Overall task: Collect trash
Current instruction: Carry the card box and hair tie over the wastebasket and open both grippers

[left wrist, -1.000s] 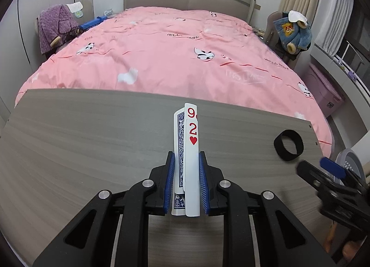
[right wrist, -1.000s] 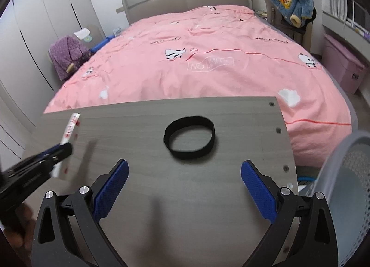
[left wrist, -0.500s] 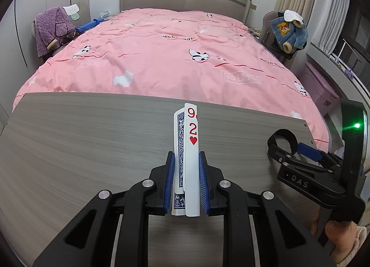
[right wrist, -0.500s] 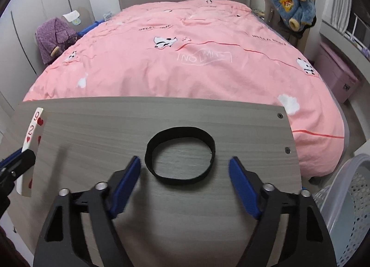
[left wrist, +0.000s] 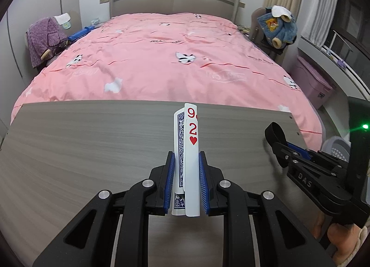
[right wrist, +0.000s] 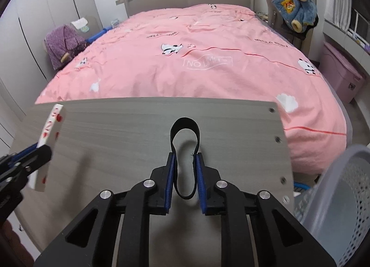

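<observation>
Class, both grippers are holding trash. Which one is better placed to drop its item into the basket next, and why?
Likely the right. The right gripper, shut on the black band, sits beside the grey basket at the table's right edge. The left gripper, holding the playing cards, is farther away.

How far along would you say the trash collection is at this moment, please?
Both pickups look done: the left gripper is shut on the playing cards, and the right gripper has its jaws squeezing the black band into a narrow loop above the table. Nothing else shows on the tabletop. What is left is dropping both into the grey basket at the right; whether it already holds anything cannot be seen.
</observation>
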Demonstrator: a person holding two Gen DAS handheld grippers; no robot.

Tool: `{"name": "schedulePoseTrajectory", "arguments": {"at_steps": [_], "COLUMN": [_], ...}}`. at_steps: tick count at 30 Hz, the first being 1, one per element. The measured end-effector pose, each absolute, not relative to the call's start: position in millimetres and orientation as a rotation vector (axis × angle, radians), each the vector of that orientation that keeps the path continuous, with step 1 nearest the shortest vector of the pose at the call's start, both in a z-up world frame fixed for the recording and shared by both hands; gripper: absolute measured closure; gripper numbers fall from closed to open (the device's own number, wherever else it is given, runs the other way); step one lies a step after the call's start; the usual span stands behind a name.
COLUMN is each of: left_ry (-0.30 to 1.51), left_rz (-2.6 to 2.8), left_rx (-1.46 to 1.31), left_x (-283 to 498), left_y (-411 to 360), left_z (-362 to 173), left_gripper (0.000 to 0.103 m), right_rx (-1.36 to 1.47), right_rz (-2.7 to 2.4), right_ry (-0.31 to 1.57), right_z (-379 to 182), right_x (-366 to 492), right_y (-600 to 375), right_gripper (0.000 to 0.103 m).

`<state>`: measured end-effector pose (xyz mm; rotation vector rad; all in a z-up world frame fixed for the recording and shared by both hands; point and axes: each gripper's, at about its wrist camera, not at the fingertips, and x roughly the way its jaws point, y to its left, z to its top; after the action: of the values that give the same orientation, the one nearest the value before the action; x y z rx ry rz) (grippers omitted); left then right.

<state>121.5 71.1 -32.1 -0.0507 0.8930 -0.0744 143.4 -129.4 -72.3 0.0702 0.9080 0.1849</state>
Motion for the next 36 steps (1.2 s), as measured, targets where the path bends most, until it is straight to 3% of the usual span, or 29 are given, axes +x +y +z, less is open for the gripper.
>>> {"name": "schedulePoseTrajectory", "arguments": {"at_steps": [13,26,36], "left_ry": [0.892,0.922,0.948], "left_rz": [-0.335,-0.566,-0.572], "left_rx": [0.045,0.169,0.215], "left_x": [93.2,68.5,69.9], "left_y": [-55.8,-196.9,-231.9], "left_z": [-18.0,-26.7,-35.0], "left_gripper": [0.083,0.082,0.081], "right_rx": [0.195,0.298,0.338], "right_rz": [-0.003,-0.186,-0.160], "right_ry": [0.819,0.820,0.824], "right_z": [-29.8,-49.4,-59.0], "right_x": [43.2,-14.7,-13.5], "right_y": [-249.0,-362.8,-387.5], "right_gripper": [0.085,0.085,0.085]}}
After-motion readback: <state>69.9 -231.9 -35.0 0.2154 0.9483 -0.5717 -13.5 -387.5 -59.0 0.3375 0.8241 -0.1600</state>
